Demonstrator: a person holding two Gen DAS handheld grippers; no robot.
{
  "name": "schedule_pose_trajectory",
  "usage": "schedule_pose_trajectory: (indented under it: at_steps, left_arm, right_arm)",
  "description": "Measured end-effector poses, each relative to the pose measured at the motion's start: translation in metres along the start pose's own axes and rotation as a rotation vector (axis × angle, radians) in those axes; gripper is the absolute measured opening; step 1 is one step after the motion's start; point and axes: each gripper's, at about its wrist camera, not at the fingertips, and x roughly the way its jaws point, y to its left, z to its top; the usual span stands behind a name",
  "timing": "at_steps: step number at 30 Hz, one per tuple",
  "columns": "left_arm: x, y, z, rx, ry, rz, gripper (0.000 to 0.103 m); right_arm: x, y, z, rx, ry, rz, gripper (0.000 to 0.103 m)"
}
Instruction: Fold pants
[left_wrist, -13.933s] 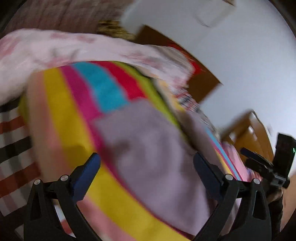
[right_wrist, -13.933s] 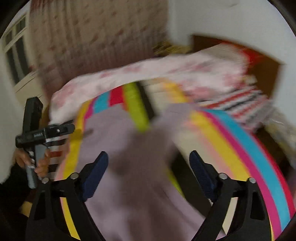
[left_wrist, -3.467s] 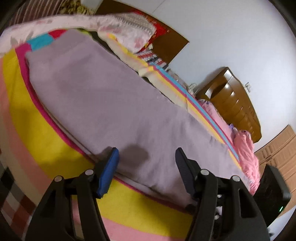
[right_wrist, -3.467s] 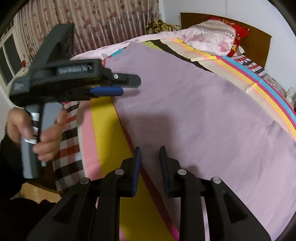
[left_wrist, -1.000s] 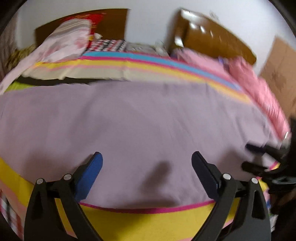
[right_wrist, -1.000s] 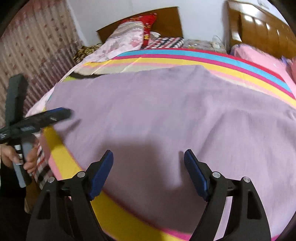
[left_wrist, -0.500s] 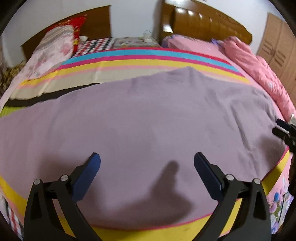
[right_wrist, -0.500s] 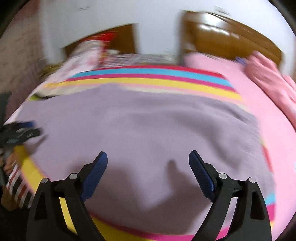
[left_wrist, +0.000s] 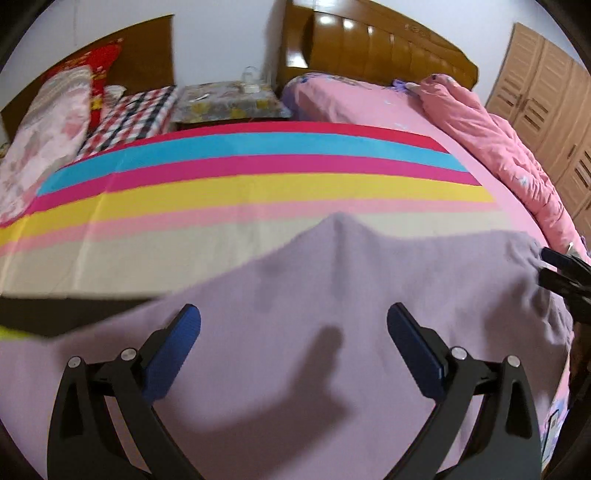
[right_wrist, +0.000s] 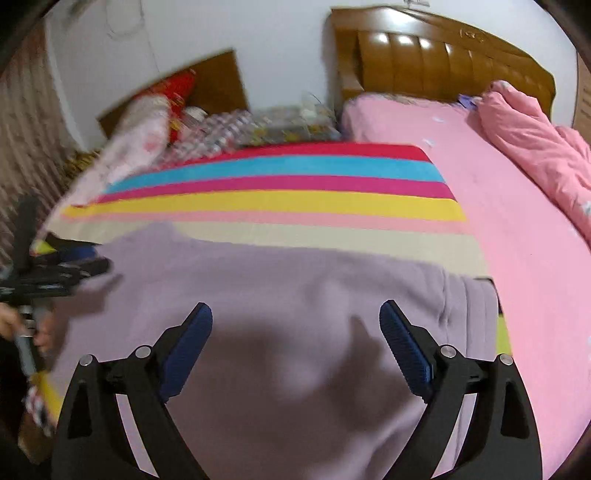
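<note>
Left tongs (left_wrist: 293, 325): jaws wide apart, nothing between the blue pads; hovering above the pants, angled down at the cloth.
Right tongs (right_wrist: 295, 323): jaws wide apart, nothing between them; also above the pants. In the left wrist view their tips show at the far right edge, by the pants' end.
Hand (right_wrist: 22, 325): at left edge of right wrist view, gripping the left tongs' handle; blurred.
Pants (left_wrist: 332, 350): lilac, spread flat across the near side of the bed, a raised peak along the far edge; shadows of the tongs fall on the cloth.
Striped sheet (left_wrist: 258, 184): under the pants; cream, pink, yellow, magenta, blue, red bands.
Pink quilt (right_wrist: 535, 133): bunched on the pink bed just beyond.
Headboard (left_wrist: 369, 48): brown wood, against the white wall.
Floral pillow (left_wrist: 40, 136): far left.
</note>
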Motion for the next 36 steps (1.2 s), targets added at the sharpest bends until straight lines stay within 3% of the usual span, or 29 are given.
schedule_pose_trajectory:
  at_steps: [2,3,5,12,20,25,27,29,30,33,36]
  left_arm:
    - [0.028,-0.005,0.001,0.047,-0.007,0.057,0.101]
    - [0.033,-0.009,0.003,0.068,0.006,0.085,0.101]
    - [0.038,-0.014,0.006,0.083,0.010,0.110,0.102]
    - [0.044,-0.008,0.010,0.058,0.013,0.107,0.102]
    - [0.042,-0.005,0.010,0.044,0.003,0.081,0.101]
    - [-0.012,0.027,-0.005,-0.089,-0.099,-0.002,0.101]
    - [-0.045,0.048,-0.016,-0.126,-0.144,-0.023,0.101]
    - [-0.075,0.073,-0.032,-0.131,-0.171,0.035,0.101]
    - [-0.092,0.093,-0.047,-0.137,-0.184,0.119,0.101]
    - [-0.120,0.135,-0.078,-0.186,-0.176,0.270,0.101]
    - [-0.140,0.174,-0.111,-0.274,-0.164,0.383,0.101]
  right_arm:
    - [0.032,-0.020,0.000,0.059,0.056,-0.071,0.090]
    - [0.031,-0.026,-0.004,0.072,0.030,-0.039,0.096]
    - [0.030,-0.030,-0.001,0.085,0.021,-0.011,0.098]
    - [0.026,-0.043,-0.007,0.128,-0.002,0.069,0.099]
    - [0.024,-0.031,-0.008,0.122,-0.004,0.062,0.099]
    - [0.023,-0.027,-0.008,0.110,0.010,0.035,0.098]
    - [0.014,-0.021,-0.004,0.172,0.034,-0.035,0.098]
    - [-0.006,0.001,-0.001,0.228,-0.018,-0.085,0.098]
    - [-0.014,0.014,0.001,0.220,-0.058,-0.058,0.098]
    - [-0.022,0.085,0.009,0.145,-0.131,0.097,0.098]
    - [-0.005,0.179,0.017,-0.023,-0.076,0.217,0.098]
